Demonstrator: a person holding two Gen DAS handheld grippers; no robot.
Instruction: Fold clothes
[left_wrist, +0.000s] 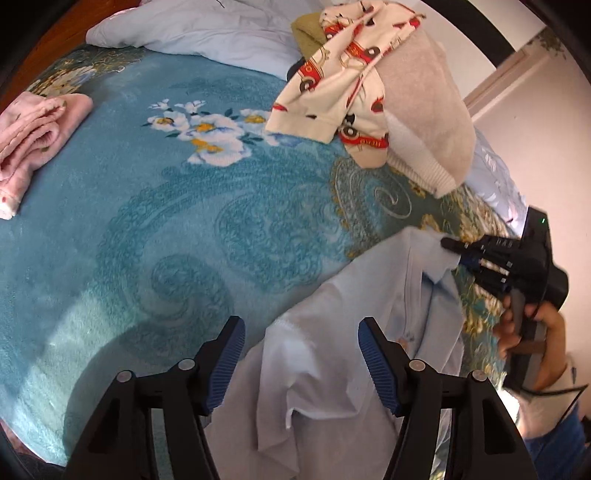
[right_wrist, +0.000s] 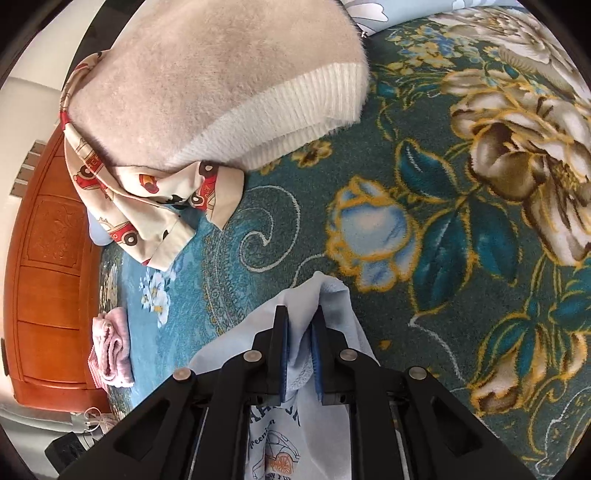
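A light blue shirt (left_wrist: 332, 369) lies crumpled on the teal floral blanket (left_wrist: 184, 229) near its front edge. My left gripper (left_wrist: 301, 325) hangs just above the shirt, open wide, its blue pads clear of the cloth. In the left wrist view my right gripper (left_wrist: 452, 244) comes in from the right, held by a person's hand (left_wrist: 546, 332), and pinches the shirt's far corner. The right wrist view shows the right gripper (right_wrist: 300, 314) nearly closed, with a bunched fold of the shirt (right_wrist: 328, 295) between its pads. A printed design on the shirt shows below the fingers.
A heap of clothes sits at the back: a beige fuzzy sweater (left_wrist: 424, 110) (right_wrist: 221, 74) over a cream car-print garment (left_wrist: 343, 74) (right_wrist: 147, 206). A folded pink garment (left_wrist: 33, 129) (right_wrist: 110, 343) lies at the left. A pale duvet (left_wrist: 203, 33) and a wooden headboard (right_wrist: 48, 277) border the bed.
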